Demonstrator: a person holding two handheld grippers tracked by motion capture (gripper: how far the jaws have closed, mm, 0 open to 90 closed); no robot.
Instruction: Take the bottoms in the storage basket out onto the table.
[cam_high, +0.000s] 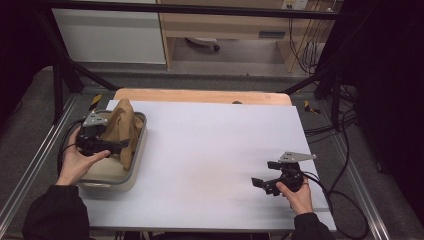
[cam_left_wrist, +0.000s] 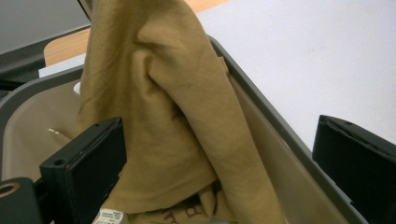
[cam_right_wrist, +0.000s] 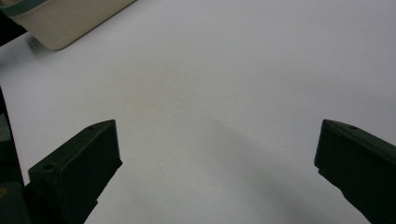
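Tan cloth (cam_left_wrist: 173, 107) in bin (cam_left_wrist: 275, 126), between parted left fingers (cam_left_wrist: 88, 168).

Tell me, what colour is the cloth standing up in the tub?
The cloth is a plain mustard tan, clearest in the left gripper view.

The tub (cam_high: 131, 172) sits at the tabletop's (cam_high: 215, 150) left edge, with the cloth (cam_high: 125, 131) heaped in it against its right wall. My left tongs (cam_high: 122, 145) are over the tub, right beside the cloth. My right tongs (cam_high: 257, 183) hang near the right front corner, well apart.
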